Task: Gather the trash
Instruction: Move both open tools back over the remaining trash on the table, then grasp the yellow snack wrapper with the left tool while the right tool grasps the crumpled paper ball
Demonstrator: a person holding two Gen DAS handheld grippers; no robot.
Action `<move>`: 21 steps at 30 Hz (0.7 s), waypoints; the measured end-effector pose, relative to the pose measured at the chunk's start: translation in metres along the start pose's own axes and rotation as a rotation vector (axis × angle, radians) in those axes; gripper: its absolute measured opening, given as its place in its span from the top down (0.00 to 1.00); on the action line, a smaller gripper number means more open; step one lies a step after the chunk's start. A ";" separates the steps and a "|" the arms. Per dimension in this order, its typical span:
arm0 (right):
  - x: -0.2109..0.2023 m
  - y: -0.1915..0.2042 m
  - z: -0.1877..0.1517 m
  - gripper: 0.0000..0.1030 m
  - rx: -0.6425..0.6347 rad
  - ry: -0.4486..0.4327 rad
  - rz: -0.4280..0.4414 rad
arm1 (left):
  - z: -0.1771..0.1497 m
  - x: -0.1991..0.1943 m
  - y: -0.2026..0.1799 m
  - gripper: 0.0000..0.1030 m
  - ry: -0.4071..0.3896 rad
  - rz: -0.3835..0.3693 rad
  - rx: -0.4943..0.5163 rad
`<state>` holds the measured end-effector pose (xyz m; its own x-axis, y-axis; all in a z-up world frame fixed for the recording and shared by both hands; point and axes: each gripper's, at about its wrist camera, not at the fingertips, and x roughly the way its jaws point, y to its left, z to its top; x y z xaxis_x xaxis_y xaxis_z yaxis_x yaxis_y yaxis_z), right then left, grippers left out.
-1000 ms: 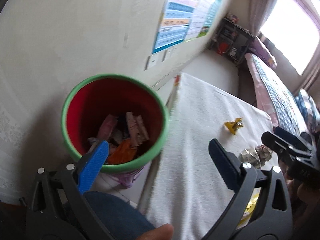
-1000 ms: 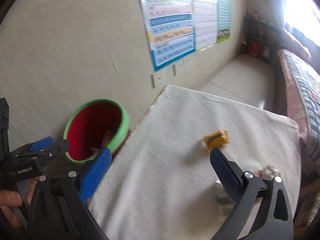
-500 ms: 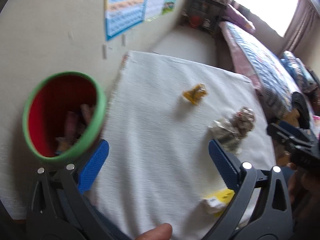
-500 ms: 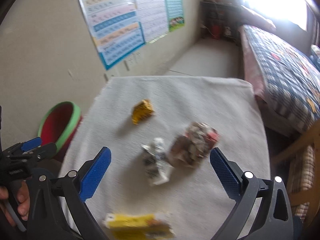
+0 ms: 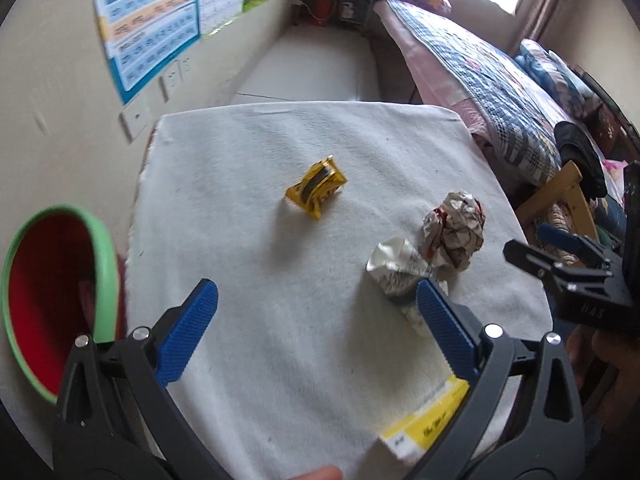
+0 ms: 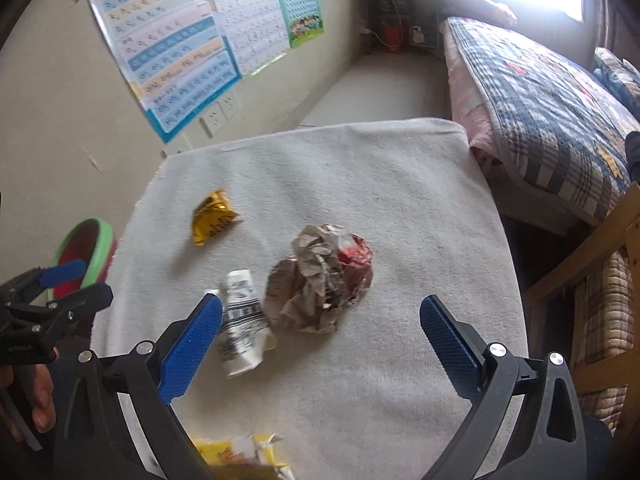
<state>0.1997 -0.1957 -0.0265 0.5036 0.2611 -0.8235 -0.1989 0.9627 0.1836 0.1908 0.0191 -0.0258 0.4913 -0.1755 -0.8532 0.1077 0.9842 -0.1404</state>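
On a table covered with a white cloth (image 5: 280, 152) (image 6: 400, 168) lie a yellow wrapper (image 5: 317, 188) (image 6: 212, 216), a crumpled paper ball (image 5: 456, 228) (image 6: 324, 276), a crushed white wrapper (image 5: 394, 270) (image 6: 242, 320) and a yellow-and-white packet (image 5: 426, 428) (image 6: 244, 456) at the near edge. A green-rimmed red bin (image 5: 48, 288) (image 6: 82, 248) stands left of the table. My left gripper (image 5: 316, 328) hovers open above the cloth. My right gripper (image 6: 320, 348) is open, just short of the paper ball. Neither holds anything.
A wall with posters (image 6: 172, 60) and sockets runs along the left. A bed with a checked quilt (image 6: 552, 112) lies to the right, with a wooden chair frame (image 6: 588, 276) beside the table. A dark shelf (image 6: 400, 16) stands at the far end.
Both views have swung right from the bin onto the table. The bin now sits at the left edge and the trash lies ahead of both open grippers.
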 end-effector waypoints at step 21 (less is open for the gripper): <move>0.053 -0.031 0.010 0.12 0.116 0.051 0.027 | 0.062 0.091 -0.002 0.13 0.116 0.048 0.141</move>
<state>0.2409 -0.2113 -0.0710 0.4554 0.2862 -0.8430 -0.1119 0.9578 0.2647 0.2891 -0.0005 -0.0714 0.3965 -0.1169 -0.9105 0.2110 0.9769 -0.0335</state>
